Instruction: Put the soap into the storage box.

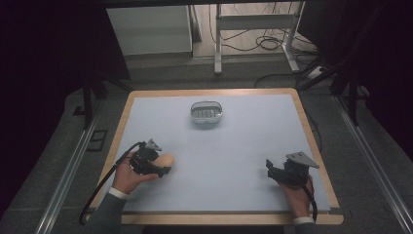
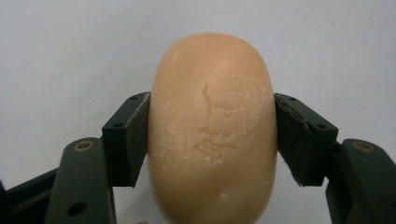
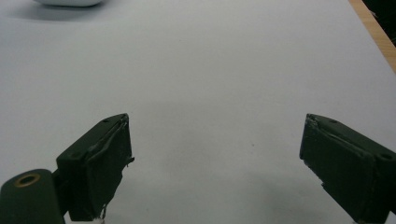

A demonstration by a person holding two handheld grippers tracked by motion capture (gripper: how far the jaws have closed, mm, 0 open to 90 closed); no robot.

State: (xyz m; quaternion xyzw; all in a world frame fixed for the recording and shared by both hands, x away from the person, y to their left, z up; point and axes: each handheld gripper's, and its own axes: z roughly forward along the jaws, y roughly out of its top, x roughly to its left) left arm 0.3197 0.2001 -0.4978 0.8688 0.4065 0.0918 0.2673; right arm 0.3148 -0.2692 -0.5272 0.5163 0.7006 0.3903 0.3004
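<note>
Peach soap bar [image 2: 212, 130] pinched between left gripper [image 2: 212, 135] pads, near-left on pale blue mat [image 1: 234, 151]; stamped characters on face, unreadable. Grasp looks made; transfer presumably pending, perhaps to clear slotted dish [image 1: 206, 112] at far centre, empty. Right gripper [image 3: 215, 163] wide open, holding nothing, near-right.

Open mat [image 1: 234, 156] (far dish [image 1: 206, 113])

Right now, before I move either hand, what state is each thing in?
Left gripper: shut on the soap bar.
Soap bar: clamped at its sides between both pads, near the table's front left.
Right gripper: open, nothing between its jaws.
Soap dish: upright at the far middle of the table, apparently holding no soap.
</note>
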